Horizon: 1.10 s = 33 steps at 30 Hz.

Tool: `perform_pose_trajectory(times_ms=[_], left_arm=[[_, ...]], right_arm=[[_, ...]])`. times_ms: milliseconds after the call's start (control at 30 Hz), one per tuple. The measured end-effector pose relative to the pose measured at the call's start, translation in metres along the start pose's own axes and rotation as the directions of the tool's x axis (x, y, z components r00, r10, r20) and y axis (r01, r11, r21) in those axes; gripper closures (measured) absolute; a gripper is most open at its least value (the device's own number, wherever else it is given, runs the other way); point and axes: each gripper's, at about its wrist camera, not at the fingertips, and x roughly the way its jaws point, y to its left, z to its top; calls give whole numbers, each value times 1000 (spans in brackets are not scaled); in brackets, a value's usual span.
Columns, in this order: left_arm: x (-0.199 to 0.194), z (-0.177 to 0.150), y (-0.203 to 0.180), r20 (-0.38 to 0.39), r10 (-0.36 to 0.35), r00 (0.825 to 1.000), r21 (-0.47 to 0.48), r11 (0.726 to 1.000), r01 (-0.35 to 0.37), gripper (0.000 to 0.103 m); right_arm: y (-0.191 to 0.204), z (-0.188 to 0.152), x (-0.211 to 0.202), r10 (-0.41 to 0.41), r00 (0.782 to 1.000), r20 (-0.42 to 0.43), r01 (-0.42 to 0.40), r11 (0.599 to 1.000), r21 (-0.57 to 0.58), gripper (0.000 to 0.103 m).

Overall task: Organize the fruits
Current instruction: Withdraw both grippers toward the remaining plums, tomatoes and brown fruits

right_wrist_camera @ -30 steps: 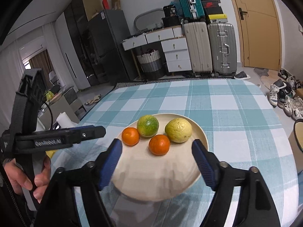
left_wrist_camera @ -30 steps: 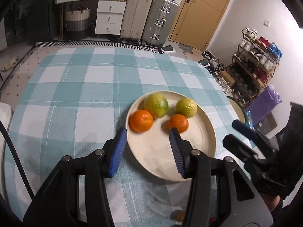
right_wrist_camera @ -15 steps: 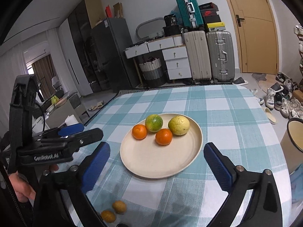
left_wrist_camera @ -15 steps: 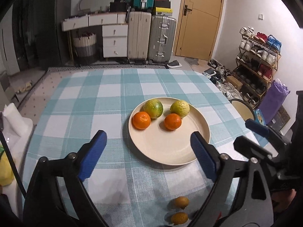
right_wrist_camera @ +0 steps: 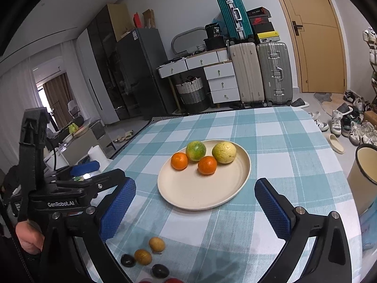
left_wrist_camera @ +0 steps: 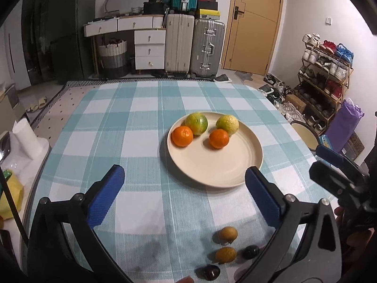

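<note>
A cream plate (left_wrist_camera: pixel 226 172) (right_wrist_camera: pixel 188 195) on the checked tablecloth holds two oranges (left_wrist_camera: pixel 182 136) (right_wrist_camera: pixel 207 164), a green citrus (left_wrist_camera: pixel 196 123) (right_wrist_camera: pixel 195 150) and a yellow-green citrus (left_wrist_camera: pixel 227 124) (right_wrist_camera: pixel 223 152). Two small tan fruits (left_wrist_camera: pixel 227 234) (right_wrist_camera: pixel 157 244) and two small dark fruits (left_wrist_camera: pixel 251 251) (right_wrist_camera: pixel 160 270) lie on the cloth at the near edge. My left gripper (left_wrist_camera: pixel 183 195) is open and empty, held above the cloth short of the plate. My right gripper (right_wrist_camera: pixel 194 210) is open and empty, also short of the plate.
The table's right edge drops to a cream bucket (right_wrist_camera: pixel 364 172) and shoes on the floor. A paper roll (left_wrist_camera: pixel 26 139) stands on a side surface left of the table. Suitcases and drawers stand at the far wall.
Both grippers have pulled back and up from the plate and opened wider. The left one was close over the oranges. The small fruits at the near edge have come into view.
</note>
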Motion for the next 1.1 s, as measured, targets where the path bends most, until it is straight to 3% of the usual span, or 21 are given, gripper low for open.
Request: perform_pose_trajectory(times_ms=[600,767,1100], left_arm=[[5,-63,9,-115,-75,991,13,997,77,1],[9,-81,9,-144,-53,988,20,998,57,1],[18,-105,9,-219,-126,967,-10,992,127,2]], right_arm=[[-5,-23,-6,-9,999,-53,10,1000,14,0],[-1,-37,-5,-5,997,-83,4,1000,-12,0],[3,-45,-10,-19,995,-93,14,999,-44,0]])
